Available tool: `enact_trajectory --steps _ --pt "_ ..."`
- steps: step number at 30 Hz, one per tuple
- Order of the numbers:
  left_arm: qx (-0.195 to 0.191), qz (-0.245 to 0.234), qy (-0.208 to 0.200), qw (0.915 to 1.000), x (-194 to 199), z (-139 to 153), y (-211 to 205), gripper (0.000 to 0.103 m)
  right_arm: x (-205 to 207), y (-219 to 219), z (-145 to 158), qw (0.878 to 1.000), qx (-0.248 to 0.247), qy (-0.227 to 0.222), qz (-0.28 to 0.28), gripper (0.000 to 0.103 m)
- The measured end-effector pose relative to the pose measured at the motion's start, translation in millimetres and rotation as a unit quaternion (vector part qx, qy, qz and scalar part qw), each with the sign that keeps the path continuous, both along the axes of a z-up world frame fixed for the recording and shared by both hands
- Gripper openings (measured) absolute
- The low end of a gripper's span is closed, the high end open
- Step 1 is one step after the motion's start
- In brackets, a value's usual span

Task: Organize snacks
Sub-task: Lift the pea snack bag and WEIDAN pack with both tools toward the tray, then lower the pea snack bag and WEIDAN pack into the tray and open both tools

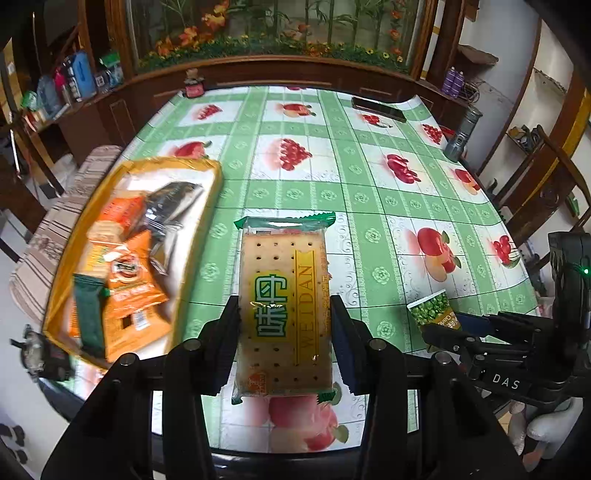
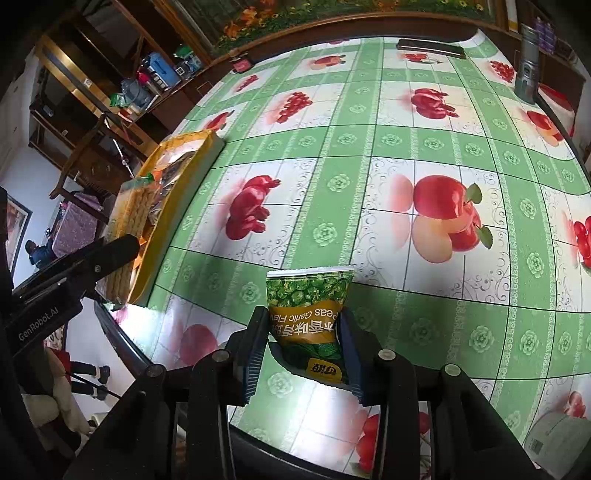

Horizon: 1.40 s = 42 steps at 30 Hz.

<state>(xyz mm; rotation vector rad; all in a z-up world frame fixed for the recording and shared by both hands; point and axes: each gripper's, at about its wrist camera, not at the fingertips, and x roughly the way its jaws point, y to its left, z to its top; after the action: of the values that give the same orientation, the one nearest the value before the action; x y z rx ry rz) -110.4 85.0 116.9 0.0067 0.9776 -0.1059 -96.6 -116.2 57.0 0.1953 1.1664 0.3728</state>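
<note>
A table (image 1: 295, 192) fills the middle of the room, under a glossy green-checked oilcloth (image 2: 369, 147) printed with apples and cherries. Beyond its far edge runs a dark wooden sideboard (image 1: 277, 72), and above that a framed panel of orange flowers and bamboo (image 1: 273, 26). Cluttered wooden shelves (image 1: 55, 92) stand to the left, with a striped cushioned seat (image 1: 55, 229) near the table's side. White walls (image 1: 509, 55) close the right, where a wooden chair (image 1: 546, 177) waits. Daylight glares off the cloth.

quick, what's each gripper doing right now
Left gripper: closed on the cracker pack.
Right gripper: closed on the green pea packet.
</note>
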Motion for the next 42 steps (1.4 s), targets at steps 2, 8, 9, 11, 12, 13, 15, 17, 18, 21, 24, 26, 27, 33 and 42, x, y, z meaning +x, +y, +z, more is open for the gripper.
enact_trajectory --steps 2,8,9,11,12,13,15,17,18,21,24,26,27,33,42 --pt "0.015 0.002 -0.012 0.9998 -5.2 7.7 -1.8 0.044 -2.9 2.3 3.6 1.000 0.002 -0.004 0.004 0.039" --pt "0.048 0.003 -0.046 0.9978 -18.6 30.1 -6.0 0.044 -11.8 9.9 19.4 0.999 0.005 -0.026 0.018 0.039" --pt "0.052 0.003 -0.049 0.9974 -20.0 32.9 -6.6 0.044 -13.4 11.2 21.7 0.999 0.005 -0.029 0.020 0.039" --pt "0.059 0.002 -0.056 0.9967 -22.9 36.6 -8.0 0.044 -16.4 13.7 25.9 0.999 0.005 -0.035 0.024 0.039" --pt "0.060 0.001 -0.057 0.9965 -24.1 38.1 -8.6 0.044 -18.0 15.0 27.5 0.999 0.006 -0.038 0.025 0.039" --pt "0.061 0.001 -0.058 0.9964 -25.7 38.7 -9.7 0.044 -19.3 15.8 29.1 0.999 0.006 -0.041 0.027 0.039" --pt "0.066 -0.001 -0.060 0.9960 -28.0 40.0 -11.9 0.044 -21.5 16.9 31.3 0.999 0.006 -0.044 0.029 0.039" --pt "0.067 -0.003 -0.061 0.9959 -29.8 40.7 -13.2 0.044 -23.4 17.1 33.7 0.998 0.007 -0.048 0.029 0.039" --pt "0.068 -0.003 -0.061 0.9958 -30.3 41.2 -14.0 0.044 -23.7 17.3 34.4 0.998 0.008 -0.049 0.029 0.039" --pt "0.071 -0.004 -0.064 0.9955 -32.9 43.3 -15.5 0.044 -25.4 17.2 37.1 0.998 0.010 -0.053 0.030 0.039" --pt "0.074 -0.005 -0.066 0.9951 -35.5 46.2 -16.5 0.044 -27.6 17.7 40.0 0.998 0.012 -0.058 0.030 0.039" --pt "0.076 -0.006 -0.067 0.9948 -37.2 46.9 -17.0 0.044 -29.0 17.9 41.6 0.998 0.014 -0.061 0.031 0.039" --pt "0.077 -0.007 -0.067 0.9948 -37.8 47.2 -17.1 0.044 -29.4 17.9 42.1 0.998 0.015 -0.062 0.031 0.039" --pt "0.081 -0.008 -0.065 0.9946 -41.8 46.9 -15.6 0.044 -32.8 21.1 43.4 0.997 0.021 -0.065 0.034 0.039" --pt "0.077 0.007 -0.056 0.9954 -49.2 42.7 -4.0 0.044 -35.4 35.7 41.4 0.996 0.023 -0.064 0.052 0.039"
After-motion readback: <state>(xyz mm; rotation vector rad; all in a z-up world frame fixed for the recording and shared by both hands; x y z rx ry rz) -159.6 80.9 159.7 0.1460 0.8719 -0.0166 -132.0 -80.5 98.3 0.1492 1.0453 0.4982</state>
